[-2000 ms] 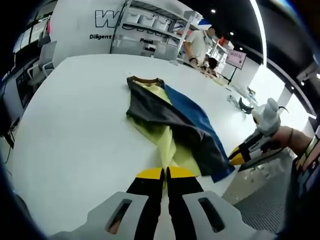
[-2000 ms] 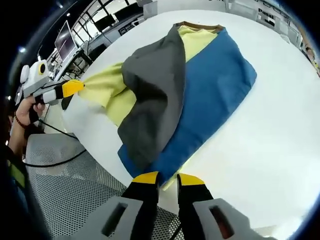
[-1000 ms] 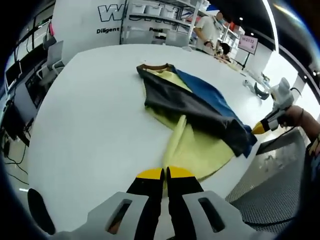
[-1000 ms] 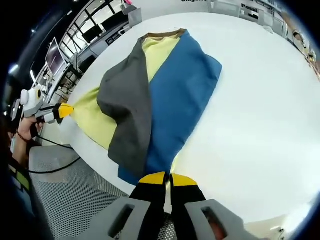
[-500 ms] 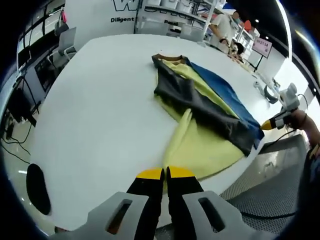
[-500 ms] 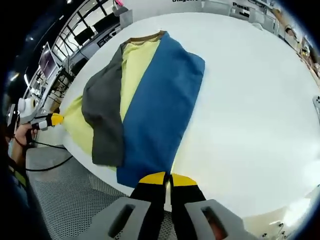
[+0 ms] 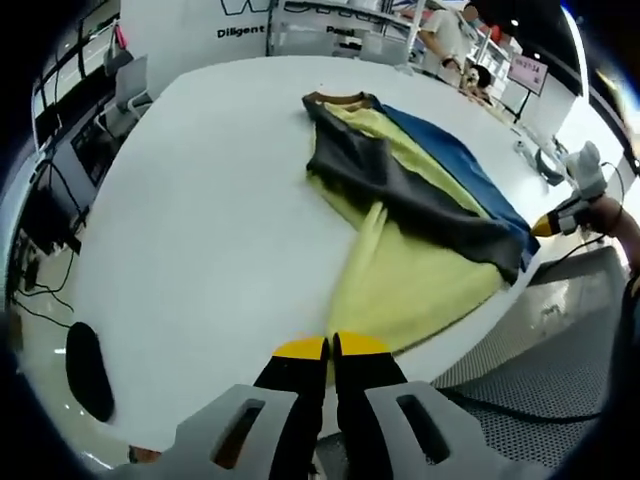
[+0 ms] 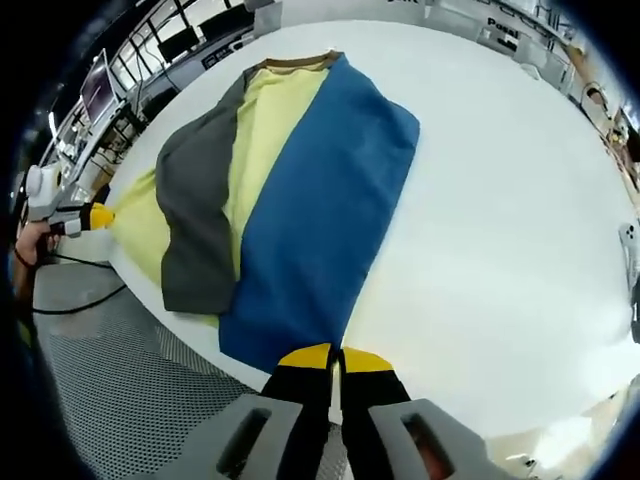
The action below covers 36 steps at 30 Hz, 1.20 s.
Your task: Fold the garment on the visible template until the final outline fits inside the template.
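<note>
So up close in the left gripper view, the left claw [image 7: 331,347] has its yellow-tipped black jaws pressed together right on the yellow hem corner of the garment [image 7: 405,205], pinching that soft fabric at the near edge of the bench [image 7: 200,200]. Same deal in the right gripper view: the right claw [image 8: 332,358] is closed with barely a sliver of gap, nipping the blue hem corner where it reaches the bench edge. The garment itself is a long colour-block thing in floppy knit-looking cloth, three panels: a matte charcoal grey strip, a pale yellow one and a deep blue one, with a thin brown ribbed collar [image 8: 293,63] at the far end. It lies flat and stretched lengthwise on the smooth, glossy white bench, grey panel flopped loosely over the yellow with a rumpled, wavy edge, blue panel smooth. The bench top has a rounded outline. Beside it there's grey perforated metal flooring [image 8: 110,400]. In each view the other claw shows off at the side, held in a hand. Further back, shelving [image 7: 330,25] and a white wall with lettering.
</note>
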### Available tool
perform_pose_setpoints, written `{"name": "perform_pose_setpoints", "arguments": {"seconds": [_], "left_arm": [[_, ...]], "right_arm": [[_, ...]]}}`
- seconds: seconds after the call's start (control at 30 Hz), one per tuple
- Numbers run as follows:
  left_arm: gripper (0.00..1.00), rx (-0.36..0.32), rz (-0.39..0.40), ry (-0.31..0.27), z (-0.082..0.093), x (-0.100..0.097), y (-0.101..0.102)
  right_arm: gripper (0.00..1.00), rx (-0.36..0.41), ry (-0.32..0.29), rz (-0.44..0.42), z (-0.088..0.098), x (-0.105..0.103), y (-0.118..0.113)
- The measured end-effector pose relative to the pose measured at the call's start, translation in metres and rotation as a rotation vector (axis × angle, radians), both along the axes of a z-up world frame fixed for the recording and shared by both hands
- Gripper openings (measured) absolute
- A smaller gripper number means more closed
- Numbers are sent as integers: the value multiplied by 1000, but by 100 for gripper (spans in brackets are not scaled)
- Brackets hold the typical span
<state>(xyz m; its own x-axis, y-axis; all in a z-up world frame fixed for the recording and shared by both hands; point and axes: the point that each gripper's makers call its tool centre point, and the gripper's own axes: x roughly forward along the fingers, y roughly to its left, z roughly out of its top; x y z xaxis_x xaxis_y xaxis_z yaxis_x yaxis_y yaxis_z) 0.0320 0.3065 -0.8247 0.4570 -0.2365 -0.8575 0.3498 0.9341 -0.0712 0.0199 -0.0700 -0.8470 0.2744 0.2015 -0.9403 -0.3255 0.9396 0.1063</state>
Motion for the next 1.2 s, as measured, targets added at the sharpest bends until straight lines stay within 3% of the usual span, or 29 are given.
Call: {"name": "perform_pose_setpoints", "arguments": {"seconds": [0.17, 0.43, 0.6, 0.7, 0.77, 0.9, 0.97, 1.03, 1.1, 1.2], "left_arm": [[0, -5, 4, 19, -3, -3, -4], [1, -6, -43, 37, -4, -10, -13], [5, 13, -65, 32, -5, -11, -12], [10, 31, -73, 25, -3, -12, -9], [12, 37, -66, 7, 3, -11, -7], [16, 31, -50, -25, 15, -9, -7], [16, 19, -34, -90, 22, 0, -9], [16, -32, -60, -156, 29, 9, -21], [16, -74, -102, -201, 40, 12, -37], [16, -79, -164, -202, 43, 10, -58]], "right_arm": [[0, -38, -8, 19, -2, 0, -4], [0, 2, 18, 30, -4, -3, 0], [0, -15, 9, 49, -3, -2, -2], [10, -65, 0, 92, -4, -3, -8], [15, -98, -32, 86, -1, 0, -15], [19, -55, -67, 20, 8, 2, -16], [19, -62, -90, 15, 11, 5, -17], [22, -88, -187, -32, 17, 18, -22], [23, -81, -200, -36, 21, 16, -19], [23, -74, -214, -40, 23, 19, -17]]}}
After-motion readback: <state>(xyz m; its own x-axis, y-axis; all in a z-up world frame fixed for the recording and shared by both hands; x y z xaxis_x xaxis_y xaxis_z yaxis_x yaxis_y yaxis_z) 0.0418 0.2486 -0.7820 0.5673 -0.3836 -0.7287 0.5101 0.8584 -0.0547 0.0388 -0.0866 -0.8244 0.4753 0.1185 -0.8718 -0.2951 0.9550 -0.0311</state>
